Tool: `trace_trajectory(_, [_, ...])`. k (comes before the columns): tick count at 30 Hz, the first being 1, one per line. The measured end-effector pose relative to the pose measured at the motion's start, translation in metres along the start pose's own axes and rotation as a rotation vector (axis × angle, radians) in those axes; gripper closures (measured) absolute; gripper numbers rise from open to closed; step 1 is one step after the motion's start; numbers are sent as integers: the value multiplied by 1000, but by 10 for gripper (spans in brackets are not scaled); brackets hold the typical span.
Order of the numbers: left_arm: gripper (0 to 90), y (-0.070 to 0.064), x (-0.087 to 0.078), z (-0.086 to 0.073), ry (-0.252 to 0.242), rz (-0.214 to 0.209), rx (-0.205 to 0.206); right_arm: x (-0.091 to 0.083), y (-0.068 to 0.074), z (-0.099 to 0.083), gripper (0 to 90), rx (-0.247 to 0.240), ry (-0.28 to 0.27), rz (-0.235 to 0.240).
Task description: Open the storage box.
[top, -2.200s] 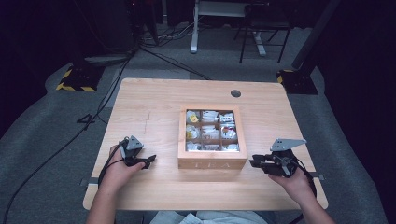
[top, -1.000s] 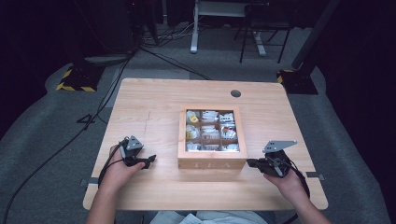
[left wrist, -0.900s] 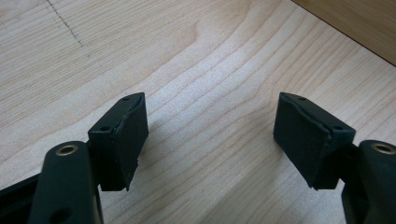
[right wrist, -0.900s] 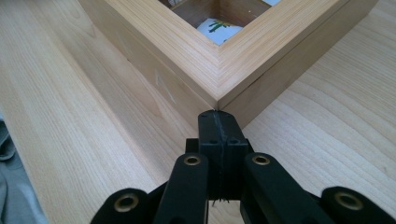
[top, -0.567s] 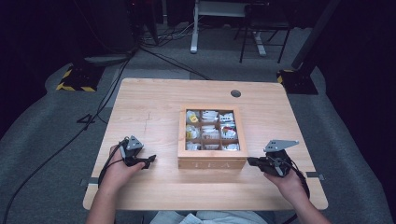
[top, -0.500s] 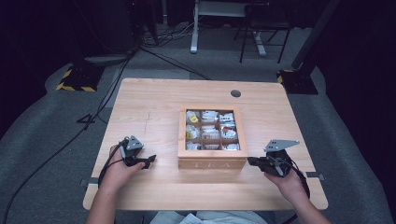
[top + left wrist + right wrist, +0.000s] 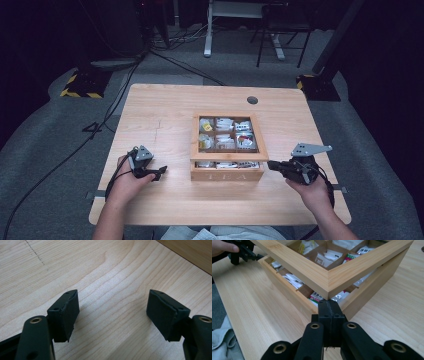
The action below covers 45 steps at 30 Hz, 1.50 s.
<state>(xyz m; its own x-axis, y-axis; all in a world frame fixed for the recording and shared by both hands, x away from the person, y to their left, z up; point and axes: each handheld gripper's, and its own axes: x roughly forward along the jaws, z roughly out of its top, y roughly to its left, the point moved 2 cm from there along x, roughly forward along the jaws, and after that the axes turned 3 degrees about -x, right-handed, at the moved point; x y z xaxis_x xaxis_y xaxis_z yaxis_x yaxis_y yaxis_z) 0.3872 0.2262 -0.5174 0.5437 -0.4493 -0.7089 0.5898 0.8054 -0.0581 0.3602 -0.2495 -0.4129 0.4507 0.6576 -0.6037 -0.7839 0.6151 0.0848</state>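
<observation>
High view: the square light-wood tea box (image 7: 227, 172) with a framed window lid sits mid-worktop (image 7: 165, 115). Left gripper view: the left tool (image 7: 112, 312) gapes over pale grained wood. Right gripper view: the right tool (image 7: 328, 305), jaws pressed together, wedges under the slightly raised lid's corner (image 7: 329, 281); paper sachets (image 7: 327, 256) fill the compartments.

Black tools (image 7: 280, 166), brass-coloured rivets, trailing cables
</observation>
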Motion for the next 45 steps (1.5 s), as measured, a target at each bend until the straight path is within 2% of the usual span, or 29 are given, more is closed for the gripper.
trace_trajectory(10, [272, 0, 0, 0, 0, 1, 0, -4, 0, 8, 899, -1, -56, -18])
trace_trajectory(20, [272, 0, 0, 0, -1, 1, 0, -6, -4, 20, 899, 30, -140, -23])
trace_trajectory(28, [272, 0, 0, 0, -1, 1, 0, -8, -5, 27, 899, 26, -176, -41])
trace_trajectory(45, [271, 0, 1, 1, 0, 7, 0, -3, -6, 51, 900, -17, -269, -125])
